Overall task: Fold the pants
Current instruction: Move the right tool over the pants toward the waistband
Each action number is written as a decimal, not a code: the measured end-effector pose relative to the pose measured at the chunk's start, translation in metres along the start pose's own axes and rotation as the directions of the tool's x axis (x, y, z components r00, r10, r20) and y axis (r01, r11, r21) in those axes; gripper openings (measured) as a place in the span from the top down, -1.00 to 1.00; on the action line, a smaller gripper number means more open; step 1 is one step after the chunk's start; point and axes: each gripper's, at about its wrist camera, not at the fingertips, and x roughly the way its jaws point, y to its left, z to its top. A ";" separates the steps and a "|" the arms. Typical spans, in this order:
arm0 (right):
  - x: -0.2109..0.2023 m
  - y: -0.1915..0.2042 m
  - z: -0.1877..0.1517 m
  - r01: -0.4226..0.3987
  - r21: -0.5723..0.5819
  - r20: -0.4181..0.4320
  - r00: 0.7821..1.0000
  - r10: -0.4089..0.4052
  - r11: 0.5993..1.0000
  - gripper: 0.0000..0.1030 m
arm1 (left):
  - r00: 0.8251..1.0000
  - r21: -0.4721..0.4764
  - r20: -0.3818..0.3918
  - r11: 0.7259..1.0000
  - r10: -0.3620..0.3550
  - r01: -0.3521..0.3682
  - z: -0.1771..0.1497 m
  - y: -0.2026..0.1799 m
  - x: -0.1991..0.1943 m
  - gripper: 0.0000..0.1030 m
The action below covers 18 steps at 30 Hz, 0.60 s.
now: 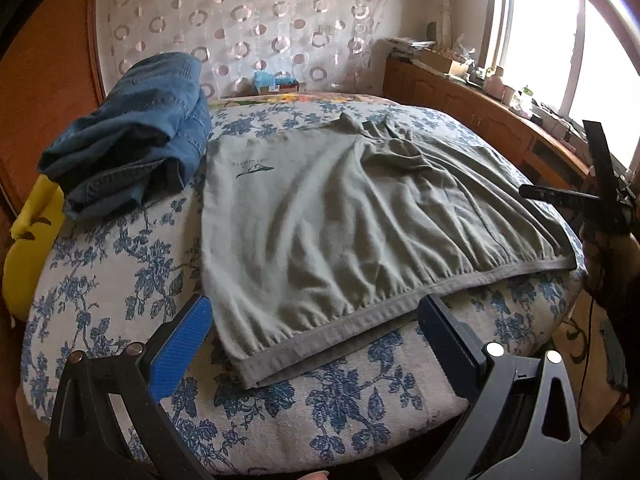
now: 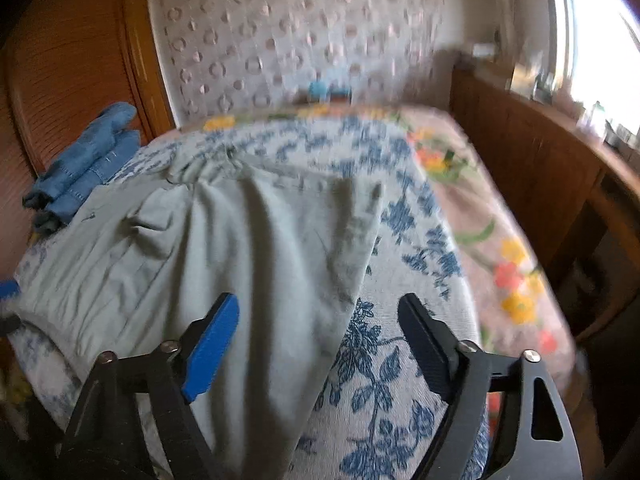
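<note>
grey-green pants (image 1: pixel 320 216) are shown spread flat on a bed covered by a blue floral bedspread (image 1: pixel 120 280), with many loose wrinkles across the cloth. in the left wrist view the waistband (image 1: pixel 400 296) runs along the near edge of the garment, and a small dark logo (image 1: pixel 254 168) is seen on the fabric toward the far left. a pile of folded blue jeans (image 1: pixel 132 136) rests on the bed at the far left, its near edge just beside the pants. a yellow cushion (image 1: pixel 32 248) lies at the left margin of the bed, partly under the jeans.

the left gripper (image 1: pixel 316 340) is held above the near edge of the bed, its jaws spread wide and empty, with the waistband lying between and just beyond the two blue-padded fingers (image 1: pixel 182 352). the right gripper (image 2: pixel 320 344) is likewise held with jaws released and nothing between them; the right-hand edge of the pants (image 2: pixel 240 248) passes beneath the gap. whether either gripper touches the cloth cannot be told. the right wrist view is blurred.

behind the bed a curtain with ring pattern (image 1: pixel 248 20) is seen, and a wooden cabinet (image 1: pixel 460 100) runs under a bright window (image 1: pixel 560 40) at the right.
</note>
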 end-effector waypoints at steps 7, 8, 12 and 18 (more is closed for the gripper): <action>-0.012 0.008 0.038 0.025 -0.012 -0.020 0.999 -0.025 1.000 -0.43 | 1.000 -0.041 -0.027 0.999 -0.016 0.015 -0.006 0.008 0.010 -1.00; -0.011 0.008 0.040 0.033 -0.013 -0.020 0.999 -0.033 0.999 -0.43 | 0.999 -0.045 -0.032 0.999 -0.018 0.016 -0.006 0.009 0.012 -1.00; -0.006 0.007 0.056 0.050 -0.007 -0.029 0.998 -0.050 0.999 -0.39 | 0.999 -0.054 -0.045 0.998 -0.030 0.028 -0.010 0.010 0.015 -1.00; 0.024 0.001 0.073 0.086 0.025 -0.071 0.994 -0.085 0.996 -0.08 | 0.999 -0.037 -0.047 0.999 -0.026 0.025 -0.009 0.009 0.017 -1.00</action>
